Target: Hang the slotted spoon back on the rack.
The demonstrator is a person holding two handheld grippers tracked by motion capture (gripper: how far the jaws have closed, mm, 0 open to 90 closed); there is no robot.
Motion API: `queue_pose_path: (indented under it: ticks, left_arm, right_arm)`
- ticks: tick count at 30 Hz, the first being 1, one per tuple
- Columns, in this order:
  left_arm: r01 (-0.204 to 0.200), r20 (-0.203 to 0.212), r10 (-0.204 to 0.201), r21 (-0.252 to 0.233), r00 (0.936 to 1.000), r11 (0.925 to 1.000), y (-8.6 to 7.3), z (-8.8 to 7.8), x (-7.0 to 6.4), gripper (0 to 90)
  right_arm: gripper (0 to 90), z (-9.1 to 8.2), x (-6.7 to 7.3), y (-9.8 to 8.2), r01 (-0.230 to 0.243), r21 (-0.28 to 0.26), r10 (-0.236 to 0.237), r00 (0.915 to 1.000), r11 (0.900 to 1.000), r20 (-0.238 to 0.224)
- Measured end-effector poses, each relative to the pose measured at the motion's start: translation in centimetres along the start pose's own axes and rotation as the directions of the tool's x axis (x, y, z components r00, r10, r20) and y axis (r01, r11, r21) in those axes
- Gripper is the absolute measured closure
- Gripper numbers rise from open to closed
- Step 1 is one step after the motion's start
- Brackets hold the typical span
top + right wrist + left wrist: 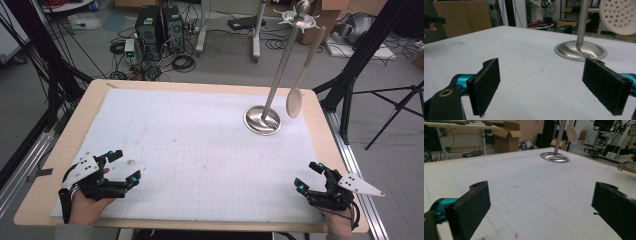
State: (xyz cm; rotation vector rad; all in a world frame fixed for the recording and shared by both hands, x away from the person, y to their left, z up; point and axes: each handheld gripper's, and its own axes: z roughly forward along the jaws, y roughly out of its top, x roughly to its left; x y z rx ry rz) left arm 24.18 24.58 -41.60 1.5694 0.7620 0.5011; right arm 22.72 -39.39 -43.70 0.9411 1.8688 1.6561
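Observation:
A metal stand with a round base and a tall pole rises at the far right of the table. A cream slotted spoon hangs from a hook at its top. The stand's base and the spoon's bowl appear far ahead in the left gripper view. In the right gripper view the base and the perforated spoon bowl are closer. My left gripper rests open at the near left, nothing between its jaws. My right gripper sits open at the near right, jaws empty.
A white gridded mat covers the wooden table. Computer towers, cables and tripod legs stand on the floor beyond the far edge. A cardboard box sits off past the table in the left gripper view.

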Motion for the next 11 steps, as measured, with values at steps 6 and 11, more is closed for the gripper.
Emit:
queue_pose_path:
  ticks: [6, 11]
  left_arm:
    - [0.004, 0.000, -0.004, 0.010, 1.0000, 0.9999, -0.38, 0.23, 0.01, 2.4]
    - [0.005, -0.001, -0.005, 0.014, 1.0000, 0.9999, -0.51, 0.36, 0.00, 2.4]
  right_arm:
    - [14.0, -0.66, -0.26, -0.49, 0.006, -0.004, -0.005, 0.9996, 1.000, 0.029]
    - [14.0, -0.90, -0.22, -0.71, 0.003, -0.009, -0.002, 0.9994, 1.000, 0.035]
